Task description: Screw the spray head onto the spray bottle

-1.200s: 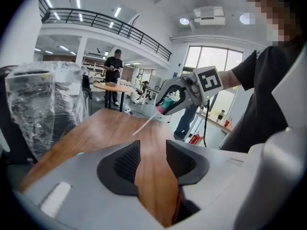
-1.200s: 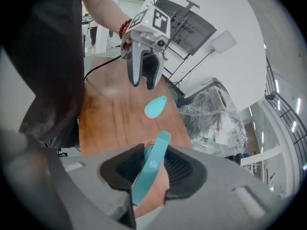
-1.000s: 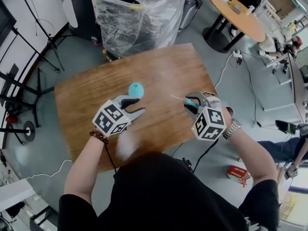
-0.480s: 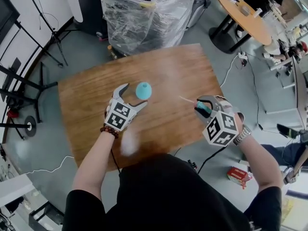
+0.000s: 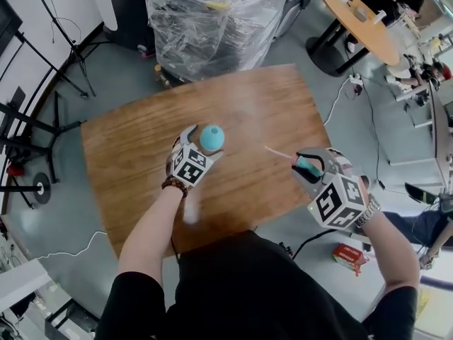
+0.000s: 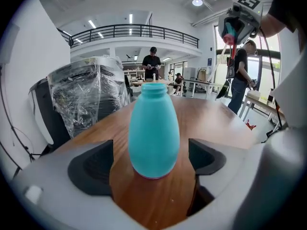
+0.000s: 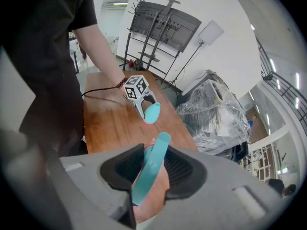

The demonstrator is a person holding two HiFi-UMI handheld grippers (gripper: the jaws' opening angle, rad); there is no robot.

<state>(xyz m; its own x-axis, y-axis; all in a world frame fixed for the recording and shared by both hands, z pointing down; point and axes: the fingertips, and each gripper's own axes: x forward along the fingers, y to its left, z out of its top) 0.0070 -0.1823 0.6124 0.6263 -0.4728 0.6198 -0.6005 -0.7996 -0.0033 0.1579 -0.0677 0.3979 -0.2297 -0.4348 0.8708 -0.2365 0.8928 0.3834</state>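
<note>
Teal spray bottle (image 6: 153,128) inside left gripper (image 6: 151,153), jaws just opened | right gripper (image 7: 152,172) apparently clamps spray head (image 7: 158,150)

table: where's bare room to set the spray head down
Bare: the table's left part, left of the spray bottle; the far right corner toward the plastic-wrapped stack; the strip between bottle and right claw, which grips the spray head. Crowded at the bottle: the left claw, whose jaws have just been opening, flanks it without touching.
</note>
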